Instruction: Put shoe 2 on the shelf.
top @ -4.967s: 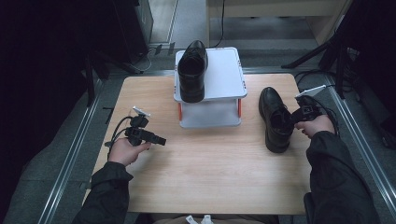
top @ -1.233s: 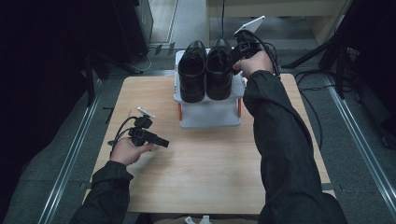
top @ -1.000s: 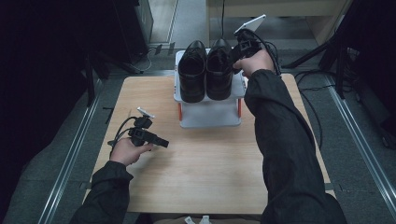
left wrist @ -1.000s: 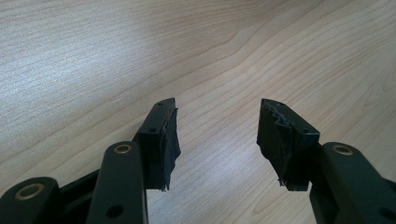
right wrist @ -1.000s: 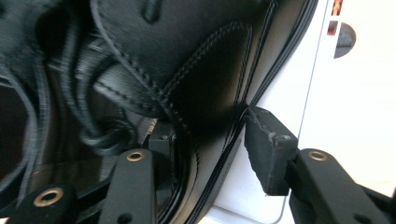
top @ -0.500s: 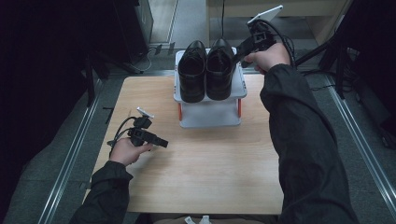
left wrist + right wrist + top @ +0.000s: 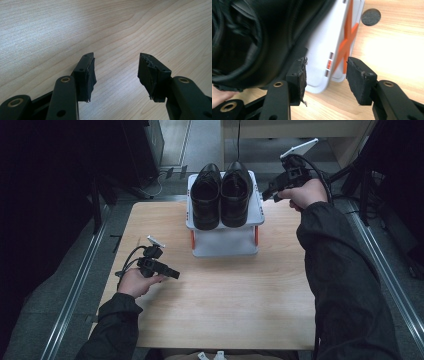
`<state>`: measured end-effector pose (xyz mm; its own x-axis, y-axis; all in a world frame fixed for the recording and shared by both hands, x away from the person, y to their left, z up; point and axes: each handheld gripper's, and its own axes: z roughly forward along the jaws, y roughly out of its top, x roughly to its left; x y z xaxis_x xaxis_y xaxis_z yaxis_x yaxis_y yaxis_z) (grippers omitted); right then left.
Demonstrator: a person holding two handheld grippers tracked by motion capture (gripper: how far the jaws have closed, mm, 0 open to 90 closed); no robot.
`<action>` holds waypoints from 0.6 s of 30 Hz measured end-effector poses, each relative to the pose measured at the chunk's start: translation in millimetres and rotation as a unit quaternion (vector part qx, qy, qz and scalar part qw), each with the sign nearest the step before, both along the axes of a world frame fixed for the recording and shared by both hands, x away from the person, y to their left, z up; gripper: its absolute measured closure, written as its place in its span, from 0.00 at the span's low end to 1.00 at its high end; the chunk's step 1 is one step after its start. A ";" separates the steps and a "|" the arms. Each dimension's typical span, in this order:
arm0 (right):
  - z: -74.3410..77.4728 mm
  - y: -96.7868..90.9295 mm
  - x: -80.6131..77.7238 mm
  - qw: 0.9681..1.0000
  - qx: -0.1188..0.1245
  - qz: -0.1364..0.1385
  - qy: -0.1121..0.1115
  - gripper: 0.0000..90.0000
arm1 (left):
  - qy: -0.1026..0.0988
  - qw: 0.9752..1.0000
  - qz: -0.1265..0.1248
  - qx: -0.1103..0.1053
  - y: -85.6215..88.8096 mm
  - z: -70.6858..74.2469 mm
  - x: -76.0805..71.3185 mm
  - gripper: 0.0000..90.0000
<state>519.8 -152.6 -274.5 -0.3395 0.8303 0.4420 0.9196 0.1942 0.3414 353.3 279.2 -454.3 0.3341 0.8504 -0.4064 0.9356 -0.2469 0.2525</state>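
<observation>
Two black leather shoes stand side by side on top of a white rack (image 7: 225, 244) with orange struts, at the table's far middle. The left shoe (image 7: 205, 195) and the right shoe (image 7: 237, 191) both point toward me. My right gripper (image 7: 267, 195) hovers open just right of the rack's top, apart from the right shoe. In the right gripper view the shoe's heel (image 7: 249, 37) and the rack's white shelf (image 7: 329, 37) lie just ahead of the open right gripper (image 7: 325, 77). My left gripper (image 7: 173, 273) rests low over bare wood at the left, and the left gripper view confirms the left gripper (image 7: 115, 75) is open and empty.
The wooden table (image 7: 235, 305) has a dark round hole (image 7: 371, 16) near the rack. Metal rails (image 7: 75, 290) run along the floor on both sides. A dark cabinet and cables stand beyond the far edge.
The right shoe went from the table's right side up onto the rack beside the left one. My right gripper let it go and drew back to the right. The left gripper stayed put.
</observation>
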 end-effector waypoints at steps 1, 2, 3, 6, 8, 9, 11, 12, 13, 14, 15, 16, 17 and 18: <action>-2.0 -1.9 -0.8 1.000 0.001 0.001 0.001 0.57 | 0.001 1.000 -0.002 -0.001 -0.5 -0.5 -0.1 0.52; -4.6 -4.4 -2.0 1.000 0.001 0.002 0.000 0.57 | 0.001 1.000 -0.004 0.002 -1.0 -0.9 0.0 0.52; -7.5 -6.6 -3.2 1.000 0.001 0.002 0.000 0.57 | 0.001 1.000 -0.004 0.002 -1.4 -1.4 0.2 0.52; -15.0 -13.1 -7.7 1.000 0.005 0.001 0.003 0.56 | 0.002 1.000 -0.004 0.002 -2.2 -2.0 0.5 0.52; -21.0 -16.9 -11.8 1.000 0.008 0.003 0.000 0.56 | 0.003 1.000 -0.004 0.003 -2.3 -2.3 0.8 0.52; -22.9 -17.9 -13.4 1.000 0.005 0.003 0.000 0.56 | 0.002 1.000 -0.003 0.004 -2.4 -2.6 0.8 0.52; -29.4 -21.0 -18.0 1.000 0.001 0.005 0.000 0.56 | 0.003 1.000 -0.003 0.004 -2.4 -2.6 0.8 0.52; -33.0 -23.0 -20.2 1.000 0.001 0.008 0.002 0.56 | 0.002 1.000 -0.003 0.004 -2.4 -2.7 0.7 0.52; -36.4 -24.8 -22.5 1.000 0.002 0.007 0.004 0.56 | 0.002 1.000 -0.003 0.004 -2.4 -2.7 0.7 0.52; -39.8 -26.8 -24.9 1.000 0.005 0.007 0.005 0.56 | 0.001 1.000 -0.003 0.004 -2.4 -2.9 0.7 0.52; -43.1 -28.7 -27.2 1.000 0.008 0.009 0.008 0.56 | 0.001 1.000 -0.003 0.005 -2.4 -3.0 0.7 0.52; -46.8 -30.2 -29.6 1.000 0.010 0.009 0.007 0.56 | 0.000 1.000 -0.003 0.005 -2.4 -3.3 0.9 0.52; -49.7 -31.8 -32.0 1.000 0.011 0.009 0.011 0.56 | 0.000 1.000 -0.004 0.006 -2.4 -3.4 0.9 0.52; -53.1 -33.1 -34.3 1.000 0.014 0.010 0.012 0.56 | -0.001 1.000 -0.005 0.005 -2.4 -3.4 1.0 0.52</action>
